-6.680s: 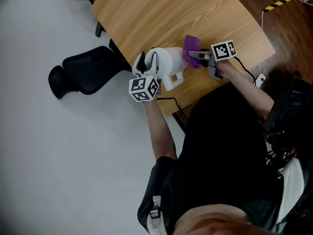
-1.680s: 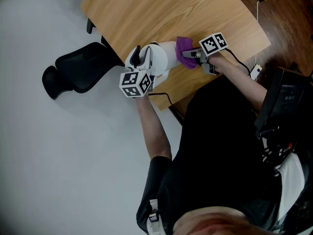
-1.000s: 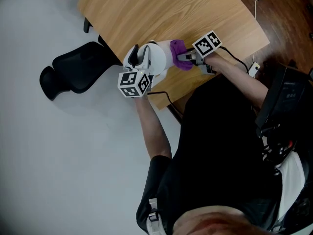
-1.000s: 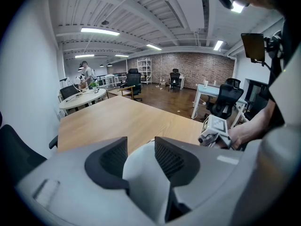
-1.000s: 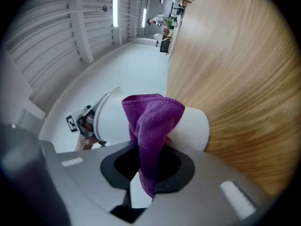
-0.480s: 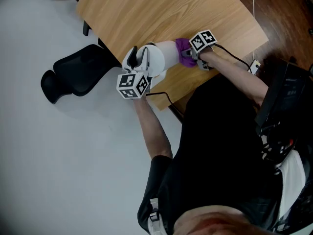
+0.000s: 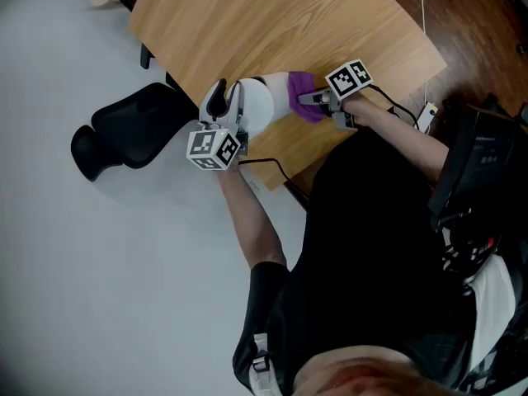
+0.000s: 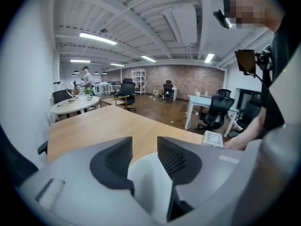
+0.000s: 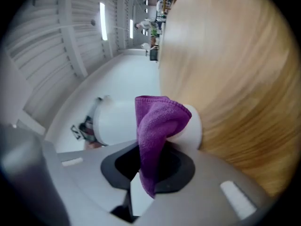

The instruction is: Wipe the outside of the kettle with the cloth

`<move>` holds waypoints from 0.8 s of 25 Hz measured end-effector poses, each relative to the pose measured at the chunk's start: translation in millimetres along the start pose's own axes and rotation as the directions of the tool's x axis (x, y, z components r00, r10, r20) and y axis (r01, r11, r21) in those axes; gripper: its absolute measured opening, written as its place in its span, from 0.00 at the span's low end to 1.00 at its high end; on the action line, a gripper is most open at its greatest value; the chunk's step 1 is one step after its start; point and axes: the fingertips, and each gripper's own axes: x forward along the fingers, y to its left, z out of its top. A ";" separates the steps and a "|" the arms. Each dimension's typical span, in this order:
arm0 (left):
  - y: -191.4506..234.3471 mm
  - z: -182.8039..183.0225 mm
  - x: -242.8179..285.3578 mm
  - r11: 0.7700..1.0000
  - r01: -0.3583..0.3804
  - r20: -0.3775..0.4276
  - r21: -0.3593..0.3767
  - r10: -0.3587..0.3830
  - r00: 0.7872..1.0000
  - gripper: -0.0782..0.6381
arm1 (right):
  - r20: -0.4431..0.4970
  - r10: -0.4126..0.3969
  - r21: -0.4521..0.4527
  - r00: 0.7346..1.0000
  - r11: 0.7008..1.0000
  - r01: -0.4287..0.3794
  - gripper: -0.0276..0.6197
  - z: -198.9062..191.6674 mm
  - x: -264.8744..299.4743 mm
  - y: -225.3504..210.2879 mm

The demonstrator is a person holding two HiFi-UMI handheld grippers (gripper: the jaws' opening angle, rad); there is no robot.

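Observation:
The white kettle [image 7: 262,104] with a black handle [image 7: 218,97] stands near the table's near edge. My left gripper [image 7: 231,120] is at the handle side. In the left gripper view its jaws [image 8: 145,149] have just been opening. Their tips stand apart, with table showing between them and a white part low in the gap. My right gripper [image 7: 313,100] is shut on the purple cloth [image 7: 302,107]. In the right gripper view the cloth [image 9: 159,119] folds out of the jaws and lies against the kettle's white side [image 9: 115,121].
The wooden table [image 7: 272,23] stretches away beyond the kettle. A black cable [image 7: 268,164] runs off the near edge under my left arm. A black office chair [image 7: 132,126] stands on the floor to the left. Dark gear [image 7: 487,172] sits at the right.
The right gripper has slid the cloth along the kettle's side, slightly down in the picture. The left gripper's marker cube has shifted a little left, away from the kettle body.

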 end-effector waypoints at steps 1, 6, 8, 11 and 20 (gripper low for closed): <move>1.9 -2.9 -2.5 0.999 -0.036 -0.008 -0.011 0.036 0.999 0.21 | 0.016 0.097 -0.026 0.995 0.995 -0.096 0.11 6.2 -3.9 34.6; 2.6 -19.8 3.8 0.992 -0.116 -0.128 0.055 0.122 0.984 0.22 | -0.048 0.314 -0.151 0.948 0.936 -0.317 0.11 14.7 2.7 133.2; 0.5 -19.9 4.5 0.991 -0.119 -0.133 0.065 0.127 0.983 0.22 | -0.083 0.296 -0.181 0.951 0.934 -0.307 0.12 13.8 8.5 130.6; -3.8 -18.6 4.7 0.992 -0.108 -0.128 0.070 0.116 0.985 0.23 | -0.079 0.232 -0.101 0.969 0.966 -0.240 0.13 8.4 7.2 96.7; -9.4 -19.5 0.1 0.991 -0.100 -0.110 0.088 0.110 0.988 0.23 | -0.103 -0.084 0.047 0.991 0.995 0.089 0.12 0.5 8.3 -38.6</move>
